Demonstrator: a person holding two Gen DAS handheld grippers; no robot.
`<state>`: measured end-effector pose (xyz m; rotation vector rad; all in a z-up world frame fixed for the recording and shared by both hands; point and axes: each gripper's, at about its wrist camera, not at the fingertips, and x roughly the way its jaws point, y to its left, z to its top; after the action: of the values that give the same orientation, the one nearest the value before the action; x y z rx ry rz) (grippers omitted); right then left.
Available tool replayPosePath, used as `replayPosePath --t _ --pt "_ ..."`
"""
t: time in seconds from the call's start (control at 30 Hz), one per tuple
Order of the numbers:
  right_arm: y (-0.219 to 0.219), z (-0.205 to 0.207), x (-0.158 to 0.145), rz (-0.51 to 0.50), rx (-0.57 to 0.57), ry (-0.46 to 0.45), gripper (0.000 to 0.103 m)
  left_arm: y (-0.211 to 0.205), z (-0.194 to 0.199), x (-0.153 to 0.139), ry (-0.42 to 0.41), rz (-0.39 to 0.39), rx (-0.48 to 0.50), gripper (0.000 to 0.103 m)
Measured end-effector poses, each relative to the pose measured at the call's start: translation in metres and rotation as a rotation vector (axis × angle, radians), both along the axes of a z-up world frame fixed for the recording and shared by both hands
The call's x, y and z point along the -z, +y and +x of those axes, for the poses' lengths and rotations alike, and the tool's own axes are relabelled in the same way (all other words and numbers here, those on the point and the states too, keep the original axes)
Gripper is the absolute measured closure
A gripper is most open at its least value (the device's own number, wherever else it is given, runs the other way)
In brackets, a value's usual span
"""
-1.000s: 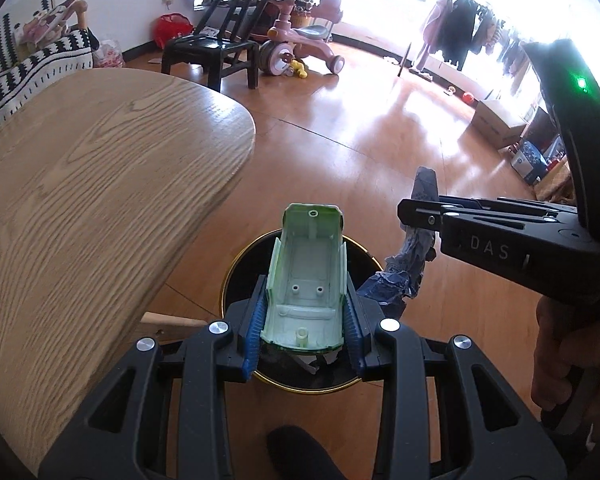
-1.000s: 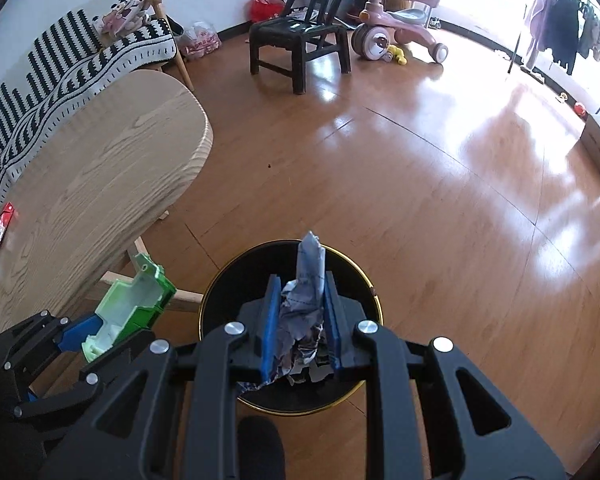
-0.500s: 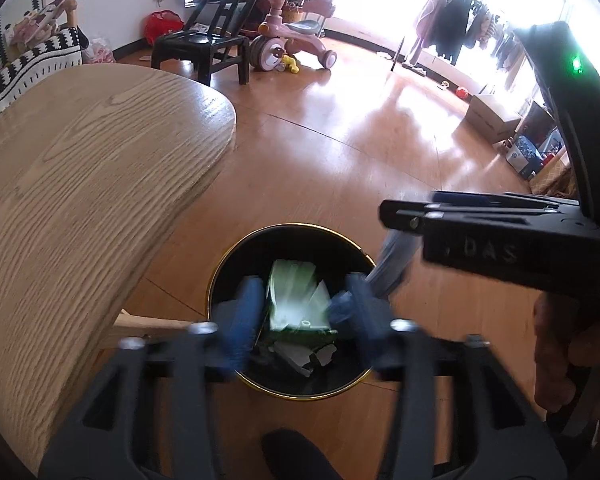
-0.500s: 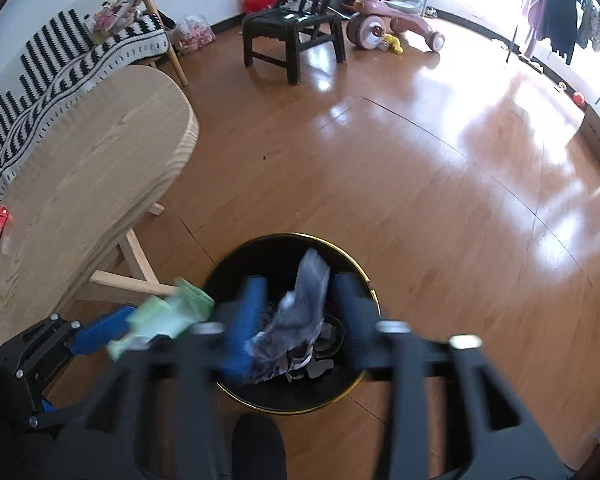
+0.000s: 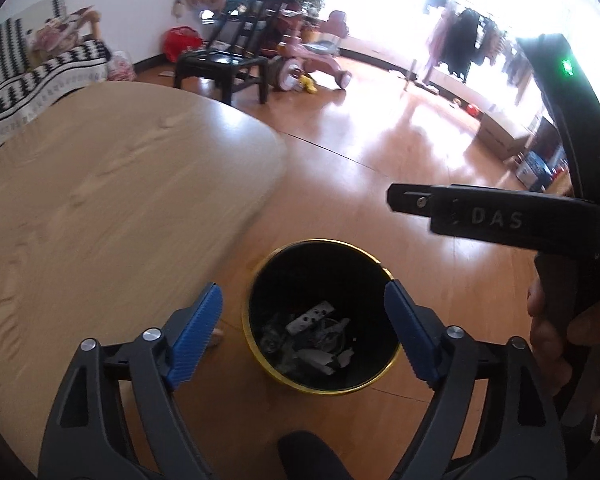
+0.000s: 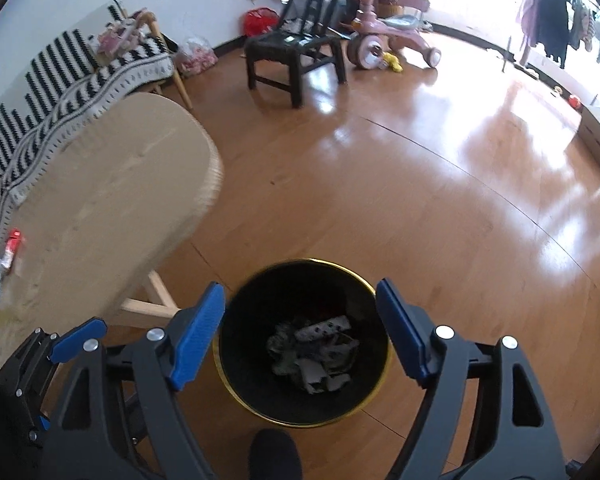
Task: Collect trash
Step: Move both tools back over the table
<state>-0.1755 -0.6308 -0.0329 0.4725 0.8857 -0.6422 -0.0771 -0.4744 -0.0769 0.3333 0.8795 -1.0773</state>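
A black bin with a gold rim (image 5: 312,272) stands on the wooden floor beside the table, with crumpled paper and plastic scraps (image 5: 314,340) at its bottom. My left gripper (image 5: 304,336) hovers above it. Its blue-padded jaws are opening wide, and nothing is between them. In the right wrist view my right gripper (image 6: 300,336) hangs over the same bin (image 6: 260,292), its jaws also opening with nothing between them. The dropped scraps (image 6: 316,352) lie far below. More wrappers (image 6: 0,268) lie on the table's left end.
The rounded wooden table (image 5: 100,200) reaches close to the bin on the left, with its leg (image 6: 152,300) just beside the rim. A hand (image 5: 552,340) holds the right gripper's handle. Farther off stand a black chair (image 6: 296,52), a pink ride-on toy (image 6: 388,36) and a striped sofa (image 6: 60,80).
The left gripper let go of the green plastic piece and the right one of the crumpled grey paper. Both fell into the bin. Both pairs of jaws went from shut to wide apart.
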Motion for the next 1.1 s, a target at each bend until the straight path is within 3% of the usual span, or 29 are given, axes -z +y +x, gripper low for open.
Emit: replayPosePath --t 0.3,0.43,0.67,0.87,1.0,1.1 --pt "0.086 0.069 -0.036 -0.061 -0.182 -0.088 0.02 0.132 0.076 -0.051 -0.085 -0.026 -0.305 0.011" --pt "0.141 0.113 -0.045 -0.062 -0.29 -0.117 0.018 0.212 0.114 -0.056 -0.13 0.022 -0.481 0.01" --pt "0.241 0.193 -0.056 -0.022 -0.436 -0.163 0.016 0.356 0.168 -0.061 -0.13 0.058 -0.775 0.009" --pt "0.327 0.261 -0.045 0.002 -0.554 -0.134 0.015 0.444 0.202 -0.047 -0.045 0.051 -0.973 0.009" --pt "0.361 0.298 -0.034 0.068 -0.561 -0.127 0.015 0.468 0.225 -0.036 0.039 0.022 -1.052 0.009" --pt "0.379 0.325 -0.025 0.048 -0.562 -0.118 0.015 0.471 0.242 -0.03 0.096 -0.008 -1.077 0.009"
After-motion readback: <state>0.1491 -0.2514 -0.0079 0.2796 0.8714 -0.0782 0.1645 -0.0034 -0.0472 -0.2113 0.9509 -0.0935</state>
